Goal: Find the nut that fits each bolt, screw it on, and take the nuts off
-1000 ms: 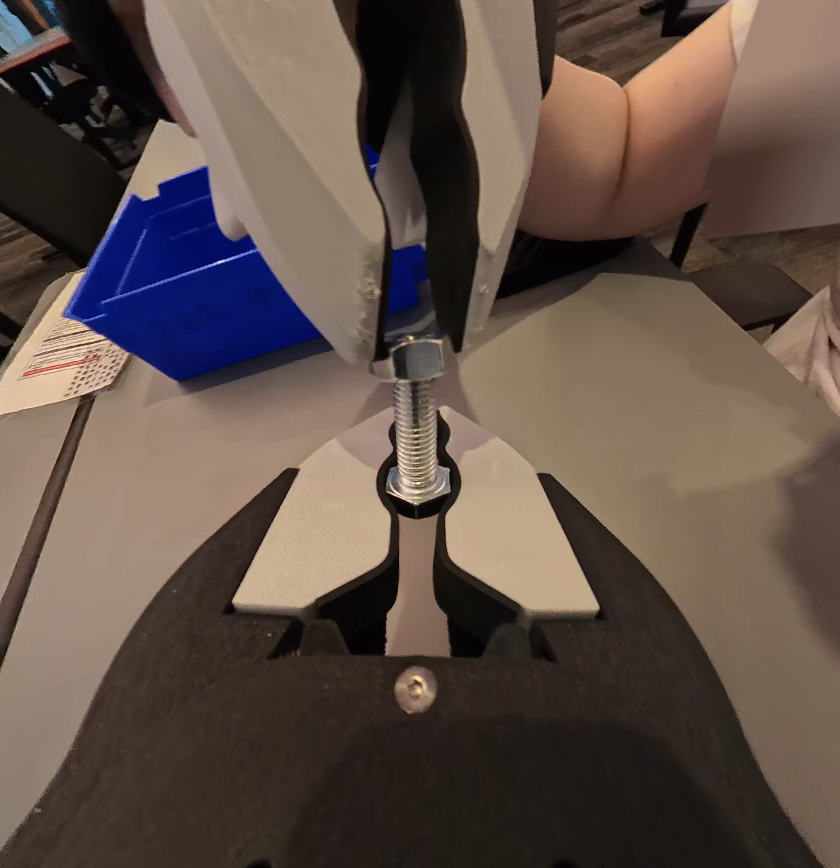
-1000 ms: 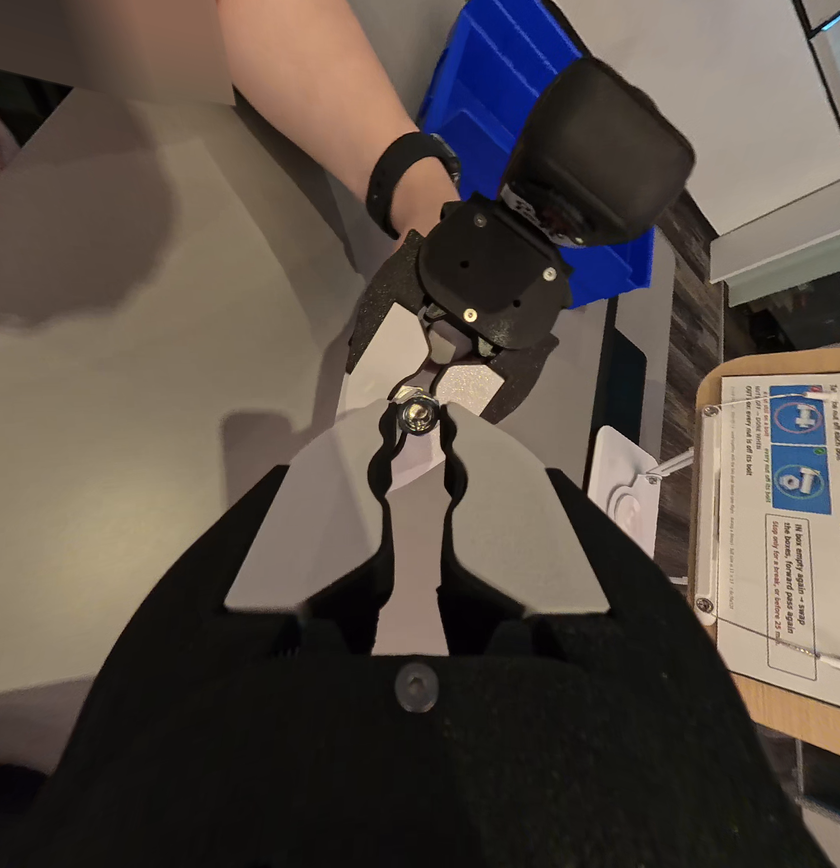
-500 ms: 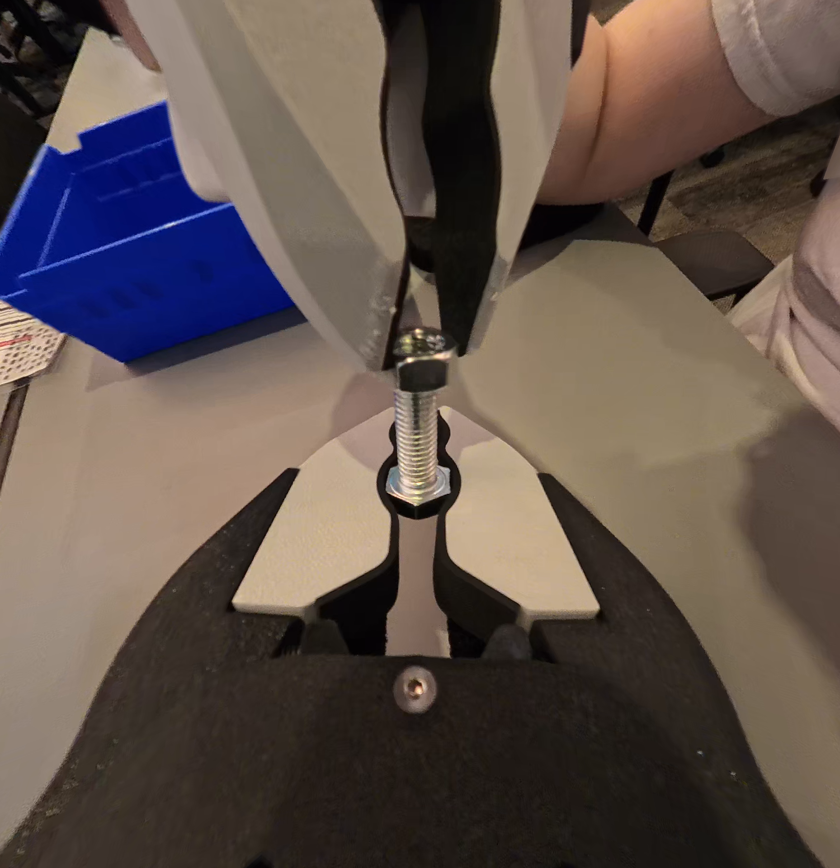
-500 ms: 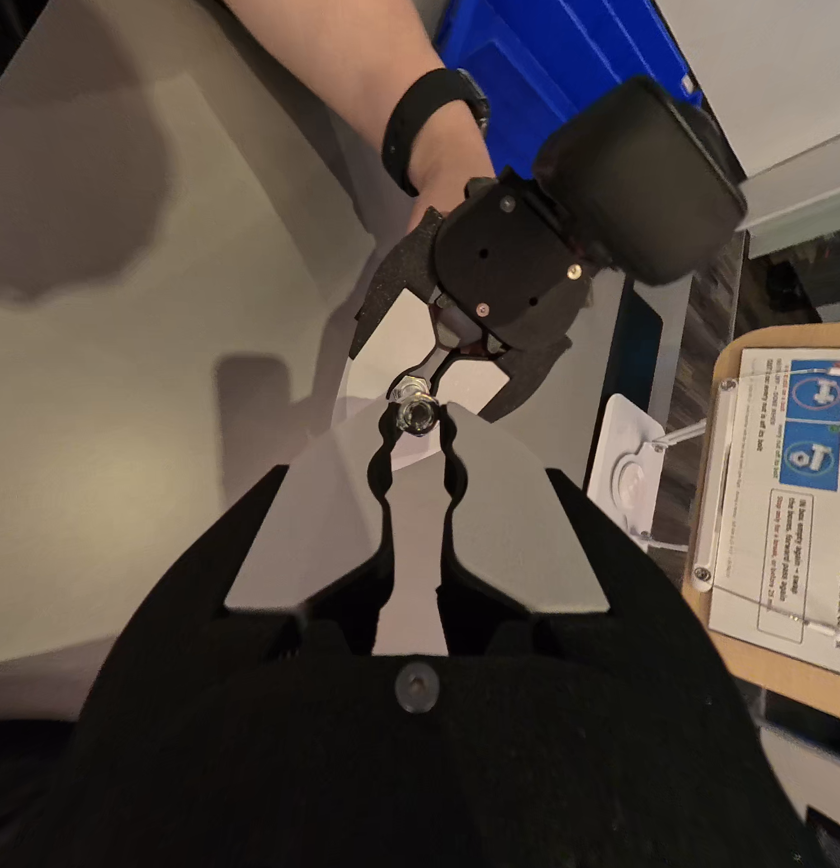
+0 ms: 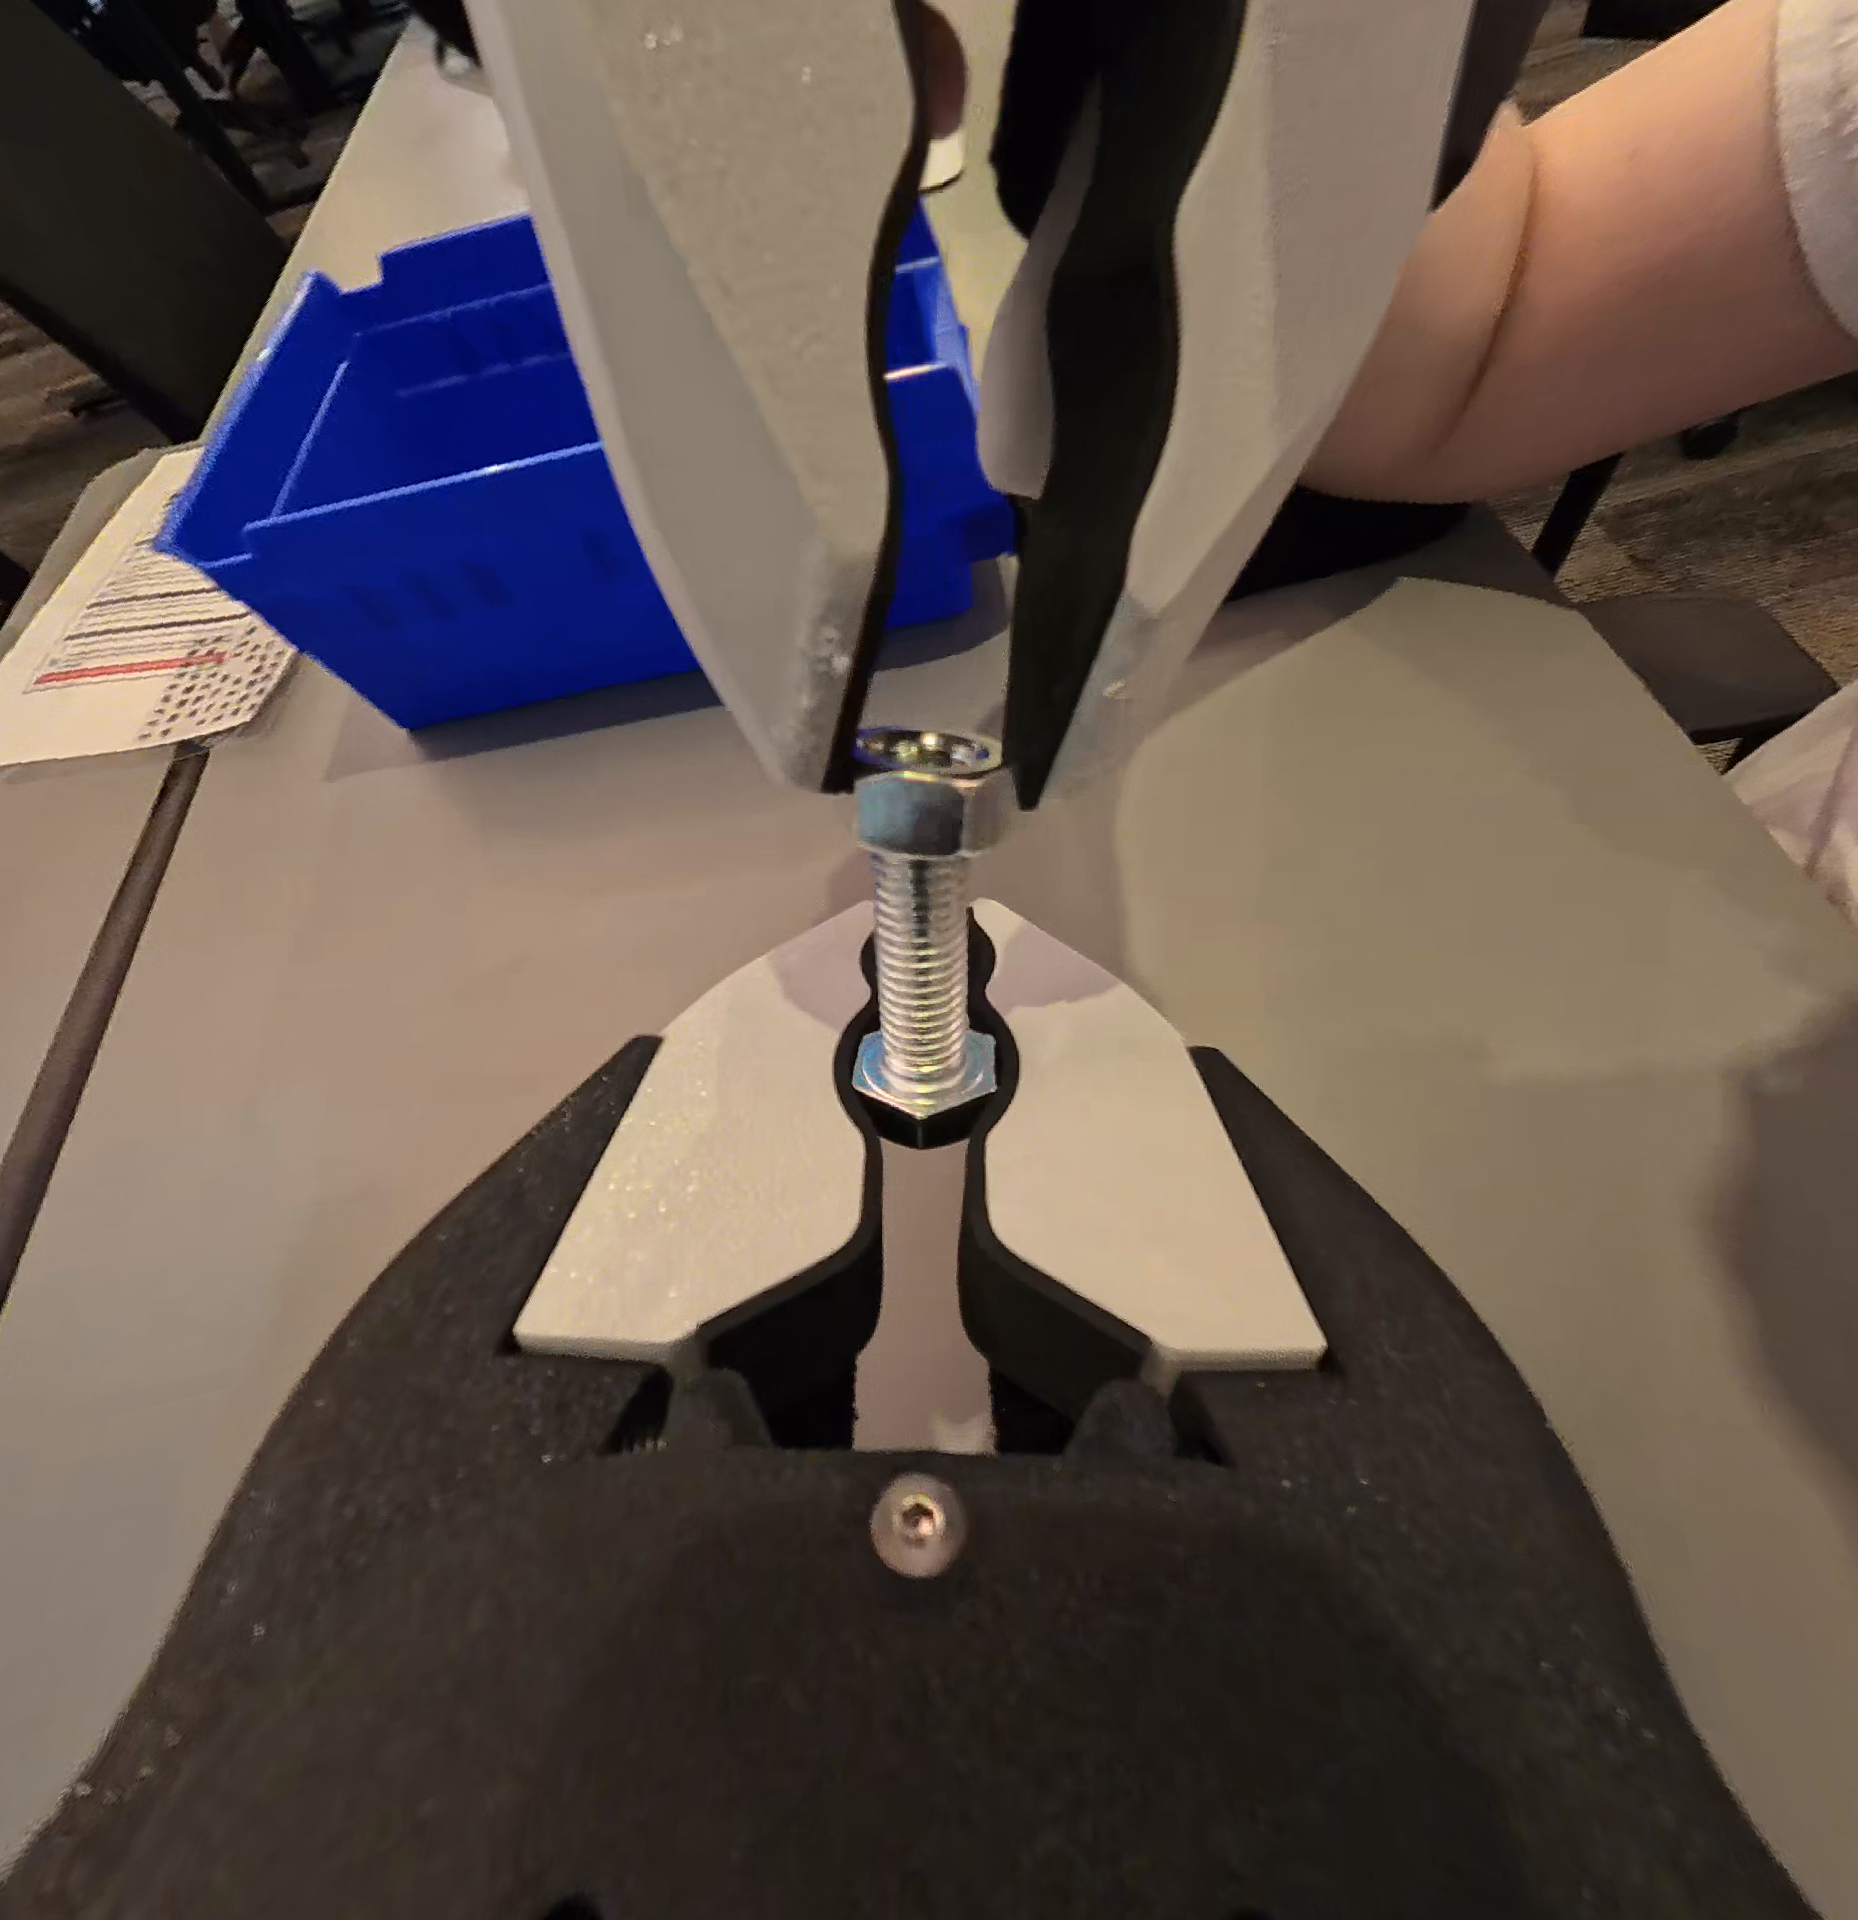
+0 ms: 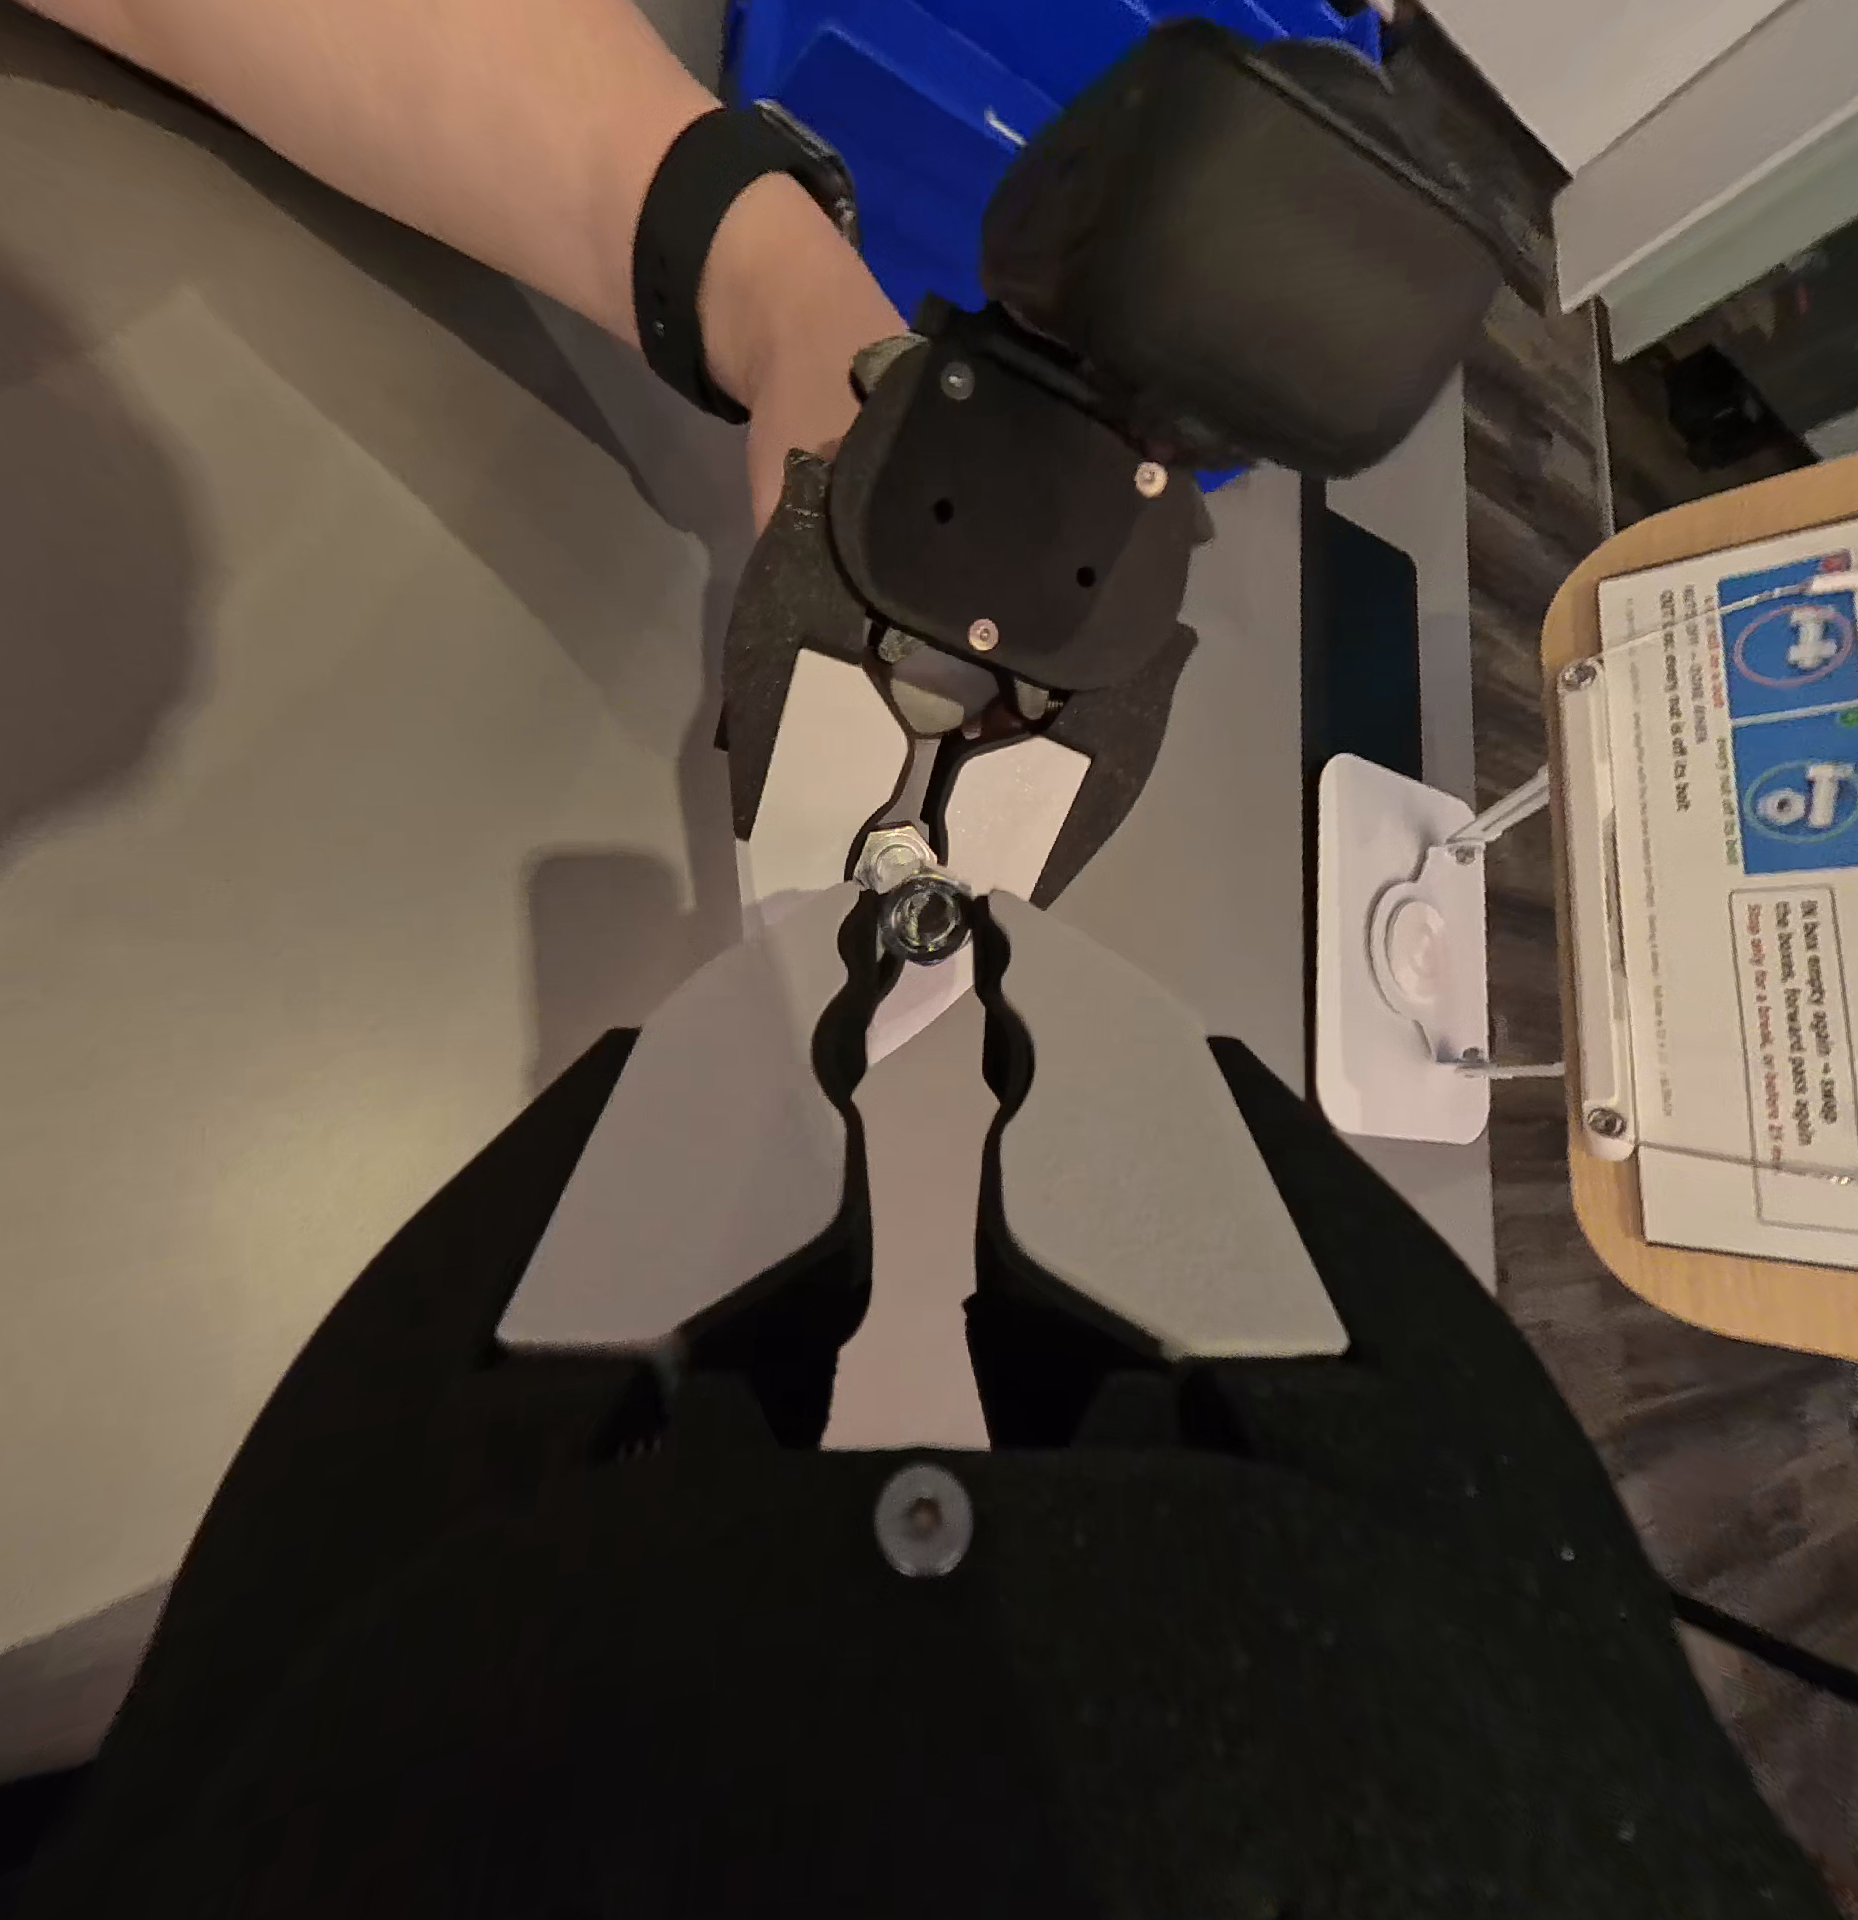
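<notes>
A silver bolt [image 5: 920,966] stands upright between my grippers above the grey table [image 5: 1424,935]. My left gripper [image 5: 925,925] is shut on the bolt's hex head [image 5: 920,1086], near the notch in its pads. My right gripper [image 5: 930,779] comes down from above and is shut on a hex nut [image 5: 930,821] at the top end of the threaded shaft. In the right wrist view my right gripper [image 6: 920,914] holds the nut [image 6: 920,920] end-on, its hole showing. The bolt head [image 6: 889,857] and my left gripper [image 6: 894,852] lie just beyond.
A blue bin [image 5: 468,520] stands on the table behind the grippers, with a printed paper sheet [image 5: 125,644] to its left. A person's arm [image 5: 1579,312] reaches in from the right. In the right wrist view a white pad [image 6: 1403,956] and a wooden board with an instruction sheet [image 6: 1735,935] lie to the right. There is about 7 cm between the tips of the two grippers.
My right gripper has turned around the bolt's axis with the nut in it. Both grippers have shifted a little over the table. The nut stays at the shaft's end.
</notes>
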Action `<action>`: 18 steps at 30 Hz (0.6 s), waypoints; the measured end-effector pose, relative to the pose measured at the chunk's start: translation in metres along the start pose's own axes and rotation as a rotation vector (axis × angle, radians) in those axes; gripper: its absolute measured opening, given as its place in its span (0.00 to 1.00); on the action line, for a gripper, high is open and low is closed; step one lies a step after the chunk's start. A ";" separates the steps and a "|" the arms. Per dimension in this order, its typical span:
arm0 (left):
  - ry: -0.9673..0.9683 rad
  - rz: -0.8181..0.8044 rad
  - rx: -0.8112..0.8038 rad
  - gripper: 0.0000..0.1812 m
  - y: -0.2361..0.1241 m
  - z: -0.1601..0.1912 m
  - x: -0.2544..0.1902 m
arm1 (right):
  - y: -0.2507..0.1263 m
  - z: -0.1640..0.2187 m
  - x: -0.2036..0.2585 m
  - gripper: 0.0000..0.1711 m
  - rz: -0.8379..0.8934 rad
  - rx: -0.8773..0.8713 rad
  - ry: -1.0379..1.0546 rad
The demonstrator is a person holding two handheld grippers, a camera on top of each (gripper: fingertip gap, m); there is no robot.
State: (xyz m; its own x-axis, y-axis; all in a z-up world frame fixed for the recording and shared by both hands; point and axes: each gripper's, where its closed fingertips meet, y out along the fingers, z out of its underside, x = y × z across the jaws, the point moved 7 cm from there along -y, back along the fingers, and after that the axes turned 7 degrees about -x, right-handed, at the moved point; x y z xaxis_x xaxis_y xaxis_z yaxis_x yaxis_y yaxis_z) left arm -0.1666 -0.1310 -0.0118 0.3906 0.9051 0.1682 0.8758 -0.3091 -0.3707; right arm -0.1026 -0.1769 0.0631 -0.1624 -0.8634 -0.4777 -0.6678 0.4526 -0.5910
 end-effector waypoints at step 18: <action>-0.019 -0.359 0.163 0.05 -0.009 0.006 0.030 | 0.013 0.015 -0.031 0.10 0.127 -0.038 0.586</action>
State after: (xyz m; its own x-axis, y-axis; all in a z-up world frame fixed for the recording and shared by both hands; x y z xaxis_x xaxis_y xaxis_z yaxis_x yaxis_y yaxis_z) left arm -0.1643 -0.0993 -0.0090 0.0607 0.9528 0.2976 0.8986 0.0776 -0.4318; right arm -0.0954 -0.1405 0.0606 -0.6089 -0.7871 -0.0988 -0.6407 0.5614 -0.5237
